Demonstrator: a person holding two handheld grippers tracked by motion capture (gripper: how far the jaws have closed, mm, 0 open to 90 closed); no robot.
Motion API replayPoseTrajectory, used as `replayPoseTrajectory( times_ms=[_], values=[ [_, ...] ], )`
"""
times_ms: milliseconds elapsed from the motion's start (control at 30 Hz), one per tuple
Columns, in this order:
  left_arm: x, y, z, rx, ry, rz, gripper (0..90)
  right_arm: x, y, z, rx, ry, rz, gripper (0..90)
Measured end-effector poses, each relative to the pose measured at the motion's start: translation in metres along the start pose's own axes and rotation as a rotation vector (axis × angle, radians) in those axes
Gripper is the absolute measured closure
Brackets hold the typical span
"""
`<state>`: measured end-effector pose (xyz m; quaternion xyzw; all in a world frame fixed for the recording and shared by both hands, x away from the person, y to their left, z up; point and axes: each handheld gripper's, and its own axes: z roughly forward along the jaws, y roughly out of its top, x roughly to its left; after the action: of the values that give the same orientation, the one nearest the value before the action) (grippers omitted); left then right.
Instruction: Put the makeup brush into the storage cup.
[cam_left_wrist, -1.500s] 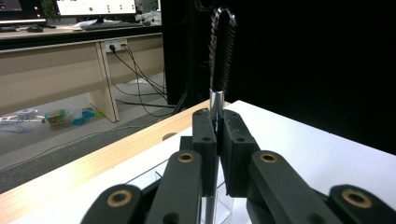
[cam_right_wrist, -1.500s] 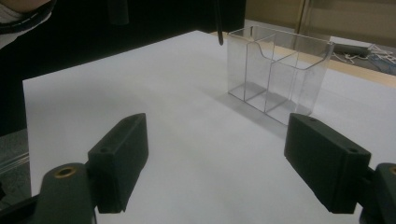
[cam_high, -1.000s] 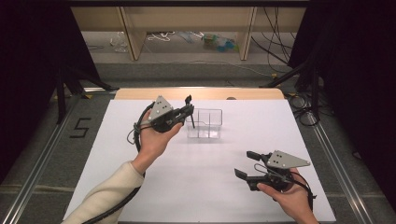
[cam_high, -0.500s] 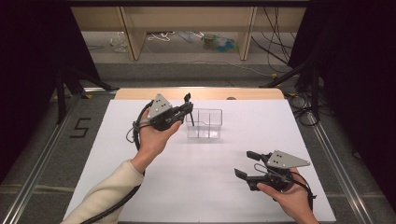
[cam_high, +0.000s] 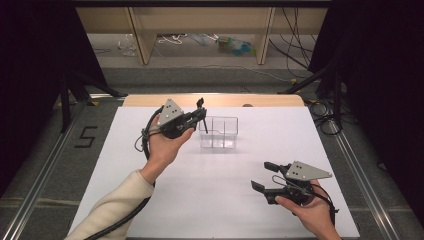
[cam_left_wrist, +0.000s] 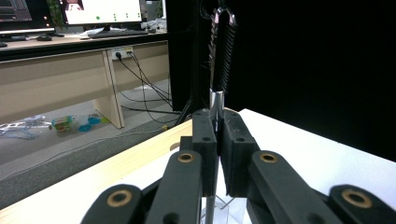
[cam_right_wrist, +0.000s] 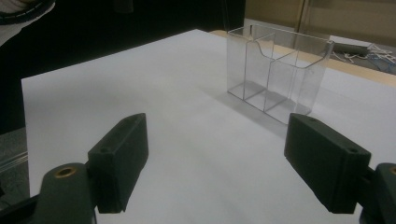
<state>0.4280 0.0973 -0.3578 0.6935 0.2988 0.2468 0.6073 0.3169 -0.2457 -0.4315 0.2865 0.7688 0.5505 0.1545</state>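
A person is sitting at a white table, holding a two-jaw gripper in each hand; across the last second nothing is shifting, with both hands and the box lying exactly as in the earlier high views, so the work is pausing just short of a placement. The left gripper is hanging raised beside the near left corner of a clear plastic box, its jaws clenched on a slim pen with a ribbed black grip, standing upright through the pads. The box is sitting at the middle of the table, divided into compartments, all looking empty in the right gripper view. The right gripper is resting low near the table's front right, well apart from the box, its jaws standing wide and grasping nothing. Judging from this, the pen is likely waiting to be lowered into a compartment.
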Motion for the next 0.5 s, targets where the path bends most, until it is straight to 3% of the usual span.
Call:
replayPoseTrajectory(
  times_ms=[500],
  values=[
    [0.0020,0.0019,0.0008,-0.005,0.006,0.004,85.2,-0.0017,0.0002,-0.0003,-0.007,-0.007,-0.017,22.9]
  ],
)
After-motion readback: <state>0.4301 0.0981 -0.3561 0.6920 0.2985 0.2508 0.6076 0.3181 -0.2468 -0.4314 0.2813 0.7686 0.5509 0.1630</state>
